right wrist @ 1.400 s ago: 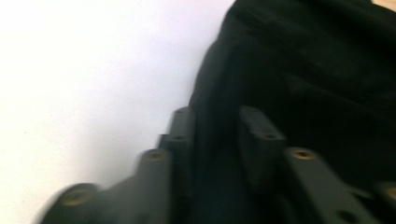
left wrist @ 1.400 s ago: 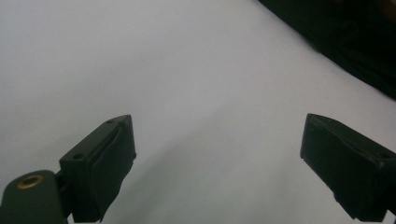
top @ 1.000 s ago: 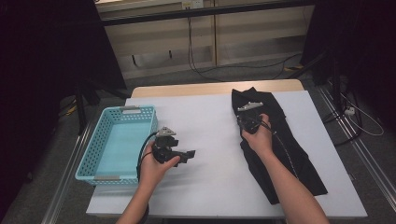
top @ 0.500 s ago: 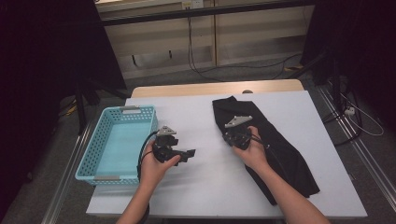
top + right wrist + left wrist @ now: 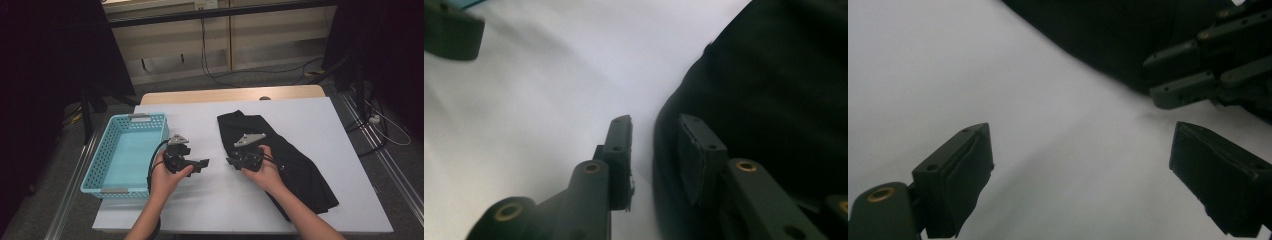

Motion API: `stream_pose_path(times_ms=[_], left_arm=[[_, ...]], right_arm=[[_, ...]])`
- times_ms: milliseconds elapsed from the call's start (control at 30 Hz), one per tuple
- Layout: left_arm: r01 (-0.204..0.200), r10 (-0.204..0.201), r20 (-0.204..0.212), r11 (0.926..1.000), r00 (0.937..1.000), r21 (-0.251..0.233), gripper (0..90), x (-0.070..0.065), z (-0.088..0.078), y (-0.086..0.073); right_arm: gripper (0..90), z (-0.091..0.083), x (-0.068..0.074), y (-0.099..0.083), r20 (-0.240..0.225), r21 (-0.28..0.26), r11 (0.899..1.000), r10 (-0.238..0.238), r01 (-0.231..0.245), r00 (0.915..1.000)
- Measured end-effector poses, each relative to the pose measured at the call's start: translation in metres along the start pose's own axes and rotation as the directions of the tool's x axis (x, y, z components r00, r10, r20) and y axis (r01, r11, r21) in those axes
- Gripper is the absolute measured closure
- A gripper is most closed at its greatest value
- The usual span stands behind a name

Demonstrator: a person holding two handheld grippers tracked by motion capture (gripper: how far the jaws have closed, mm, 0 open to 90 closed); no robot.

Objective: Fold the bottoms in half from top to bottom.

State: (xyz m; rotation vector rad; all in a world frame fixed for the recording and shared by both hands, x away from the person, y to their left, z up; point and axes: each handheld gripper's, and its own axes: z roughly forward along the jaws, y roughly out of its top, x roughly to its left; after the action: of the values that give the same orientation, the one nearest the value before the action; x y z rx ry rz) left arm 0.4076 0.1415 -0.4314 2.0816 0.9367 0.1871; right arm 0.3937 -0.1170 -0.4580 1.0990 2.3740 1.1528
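Observation:
A black garment [image 5: 295, 165] lies crumpled on the right half of the white table [image 5: 320, 120]. My right gripper [image 5: 231, 161] sits at its left edge, pointing left. In the right gripper view its jaws have just been opening [image 5: 655, 150]. They stand a little apart over the edge of the garment [image 5: 774, 90], and the pads do not press the cloth. My left gripper [image 5: 202, 162] rests on bare table left of it, pointing right, jaws wide open [image 5: 1083, 170] with nothing between them. Beyond them are the garment [image 5: 1108, 35] and the right gripper's fingers [image 5: 1198, 75].
A light blue plastic basket [image 5: 148, 118] stands on the table's left side, close to my left hand. Bare white tabletop lies between the basket and the garment and along the far side. Beyond the table is a floor with cables.
My right gripper moved left and nearer to me, dragging the garment's upper end with it, then let go as its jaws parted. The left gripper kept still.

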Motion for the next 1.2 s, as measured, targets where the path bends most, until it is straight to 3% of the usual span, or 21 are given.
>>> stream_pose_path(times_ms=[133, 267, 367, 433, 500, 633, 767, 833, 933, 1000, 1033, 1100, 1200], left_arm=[[0.009, -0.009, -0.005, 1.0, 0.9999, -0.004, 10.3, 0.001, 0.0, -0.001], [0.013, -0.013, 0.002, 0.9999, 0.9999, -0.008, 10.3, 0.002, 0.0, 0.0], [0.014, -0.014, -0.001, 0.9999, 0.9999, -0.009, 10.4, 0.003, 0.0, -0.001], [0.016, -0.016, -0.001, 0.9998, 0.9999, -0.009, 10.4, 0.004, 0.0, -0.001], [0.019, -0.019, -0.004, 0.9998, 0.9998, -0.006, 10.4, 0.005, -0.001, -0.002], [0.018, -0.018, -0.006, 0.9998, 0.9998, -0.005, 10.5, 0.004, -0.001, -0.002], [0.018, -0.018, -0.001, 0.9998, 0.9998, -0.012, 10.5, 0.003, -0.001, -0.001], [0.016, -0.016, -0.005, 0.9998, 0.9999, -0.013, 10.5, 0.004, -0.001, -0.001], [0.012, -0.012, -0.012, 0.9997, 0.9999, -0.023, 10.9, 0.003, -0.001, 0.0], [0.014, -0.014, -0.01, 0.9996, 0.9999, -0.025, 10.9, 0.002, 0.0, 0.0], [0.008, -0.008, -0.012, 0.9998, 0.9999, -0.02, 10.9, 0.002, 0.0, 0.001], [0.013, -0.013, -0.01, 0.9997, 0.9999, -0.021, 10.7, 0.001, 0.002, 0.001], [0.018, -0.018, -0.014, 0.9997, 0.9997, -0.015, 10.2, 0.001, 0.006, 0.002]], right_arm=[[56.3, -0.004, -0.017, 0.012, 0.052, -0.046, 0.997, 0.066, -0.064, 0.9964], [53.4, 0.003, -0.039, 0.022, 0.125, -0.057, 0.992, 0.117, -0.111, 0.9853], [50.6, 0.016, -0.047, 0.025, 0.159, -0.019, 0.992, 0.123, -0.122, 0.9795], [51.9, 0.025, -0.048, 0.024, 0.158, 0.002, 0.993, 0.115, -0.117, 0.9806], [60.9, 0.032, -0.047, 0.022, 0.167, 0.0, 0.995, 0.102, -0.104, 0.9806], [84.9, 0.034, -0.05, 0.025, 0.138, 0.001, 0.995, 0.098, -0.099, 0.9855], [88.3, 0.034, -0.049, 0.028, 0.107, 0.005, 0.995, 0.099, -0.1, 0.9893], [88.4, 0.033, -0.042, 0.028, 0.053, -0.001, 0.996, 0.094, -0.094, 0.9942], [88.1, 0.031, -0.023, 0.034, -0.031, -0.013, 1.0, 0.021, -0.022, 0.9993], [81.5, 0.03, -0.019, 0.036, -0.025, -0.021, 1.0, 0.004, -0.004, 0.9997], [70.7, 0.029, -0.021, 0.036, -0.031, -0.027, 0.999, 0.025, -0.025, 0.9992], [63.7, 0.024, -0.025, 0.036, 0.001, -0.019, 0.999, 0.035, -0.035, 0.9994], [50.5, 0.013, -0.033, 0.034, 0.011, -0.018, 0.998, 0.068, -0.068, 0.9976]])
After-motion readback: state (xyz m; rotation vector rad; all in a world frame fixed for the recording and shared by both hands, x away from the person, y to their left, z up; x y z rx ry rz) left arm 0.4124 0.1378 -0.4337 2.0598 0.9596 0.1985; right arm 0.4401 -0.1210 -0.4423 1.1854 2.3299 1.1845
